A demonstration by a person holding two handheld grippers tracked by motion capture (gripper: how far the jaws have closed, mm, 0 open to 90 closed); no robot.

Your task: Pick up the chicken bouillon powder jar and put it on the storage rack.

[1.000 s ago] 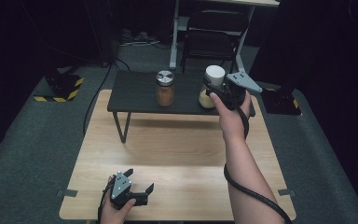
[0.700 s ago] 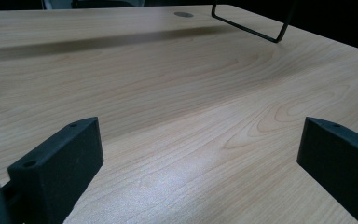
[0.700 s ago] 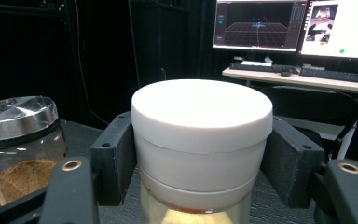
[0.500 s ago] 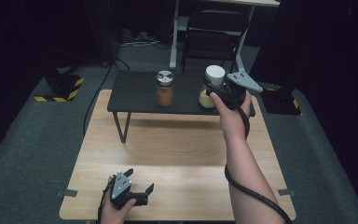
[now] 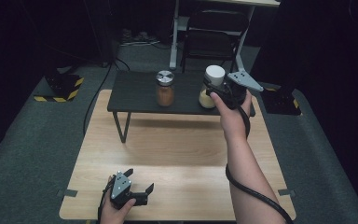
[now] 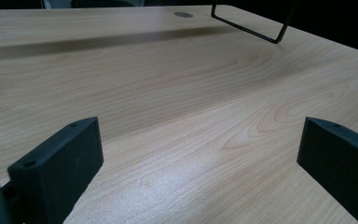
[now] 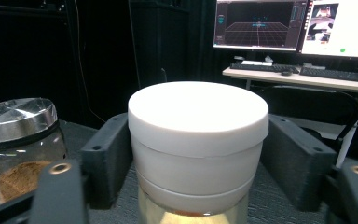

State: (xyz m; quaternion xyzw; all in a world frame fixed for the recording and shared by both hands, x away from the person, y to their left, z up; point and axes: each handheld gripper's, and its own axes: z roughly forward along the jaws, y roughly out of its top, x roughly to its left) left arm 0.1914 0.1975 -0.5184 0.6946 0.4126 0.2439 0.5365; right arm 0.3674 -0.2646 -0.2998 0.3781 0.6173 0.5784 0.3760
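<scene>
Sitting between right hand-held gripper (image 7: pixel 198 154) jaws — white-lidded jar (image 7: pixel 198 135)

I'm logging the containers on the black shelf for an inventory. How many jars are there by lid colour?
White-lidded jar: 1, between the jaws of the right hand-held gripper
Silver-lidded jar: 1, with brown powder inside
Total: 2 jars

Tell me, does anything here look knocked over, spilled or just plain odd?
Nothing stands out. Both jars stand upright on the black shelf: the metal-lidded jar alone, the white-lidded jar between the right gripper jaws. The left gripper rests open on the bare wooden table.
</scene>
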